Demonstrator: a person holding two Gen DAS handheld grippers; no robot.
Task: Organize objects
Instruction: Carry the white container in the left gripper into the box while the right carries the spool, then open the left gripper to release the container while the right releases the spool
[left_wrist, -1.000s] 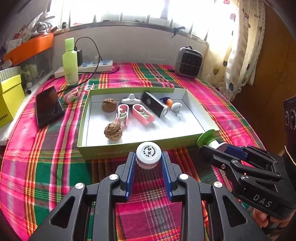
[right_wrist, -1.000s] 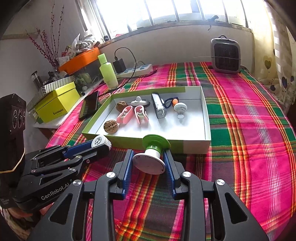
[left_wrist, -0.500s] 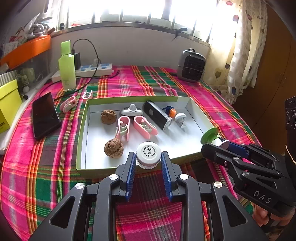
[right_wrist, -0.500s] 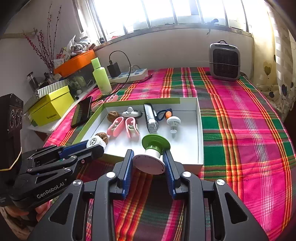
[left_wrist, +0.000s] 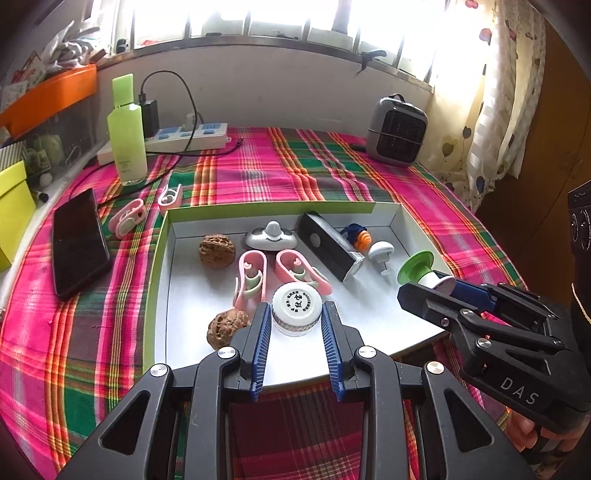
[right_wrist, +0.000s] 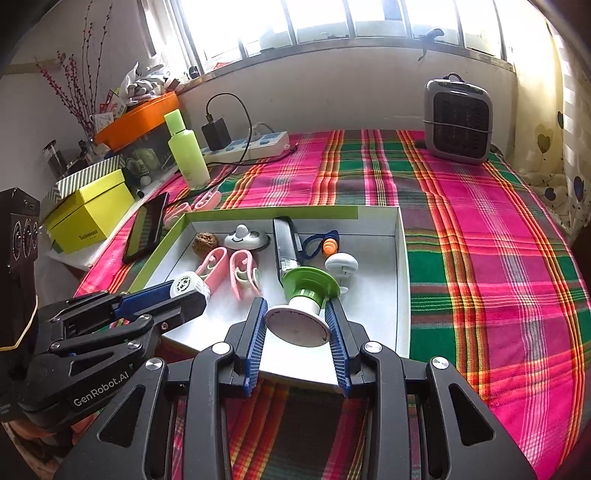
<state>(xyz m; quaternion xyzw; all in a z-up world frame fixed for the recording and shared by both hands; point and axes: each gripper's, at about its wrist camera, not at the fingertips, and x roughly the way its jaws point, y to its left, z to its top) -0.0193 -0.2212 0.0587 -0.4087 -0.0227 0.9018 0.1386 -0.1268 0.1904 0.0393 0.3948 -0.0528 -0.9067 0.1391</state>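
Now we've got L gripper (left_wrist: 295, 317) clamped on white-capped jar (left_wrist: 296, 308), R gripper (right_wrist: 297, 321) clamped on green-topped spool (right_wrist: 304, 306), both over tray (left_wrist: 159, 280)

Blown-out window (left_wrist: 280, 14) backlight, fisheye-warped edges

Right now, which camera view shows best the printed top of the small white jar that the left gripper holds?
The left wrist view: the small white jar sits centred between the left gripper's pads, its printed top facing the camera. The right wrist view shows the jar only obliquely and small, its print unreadable.
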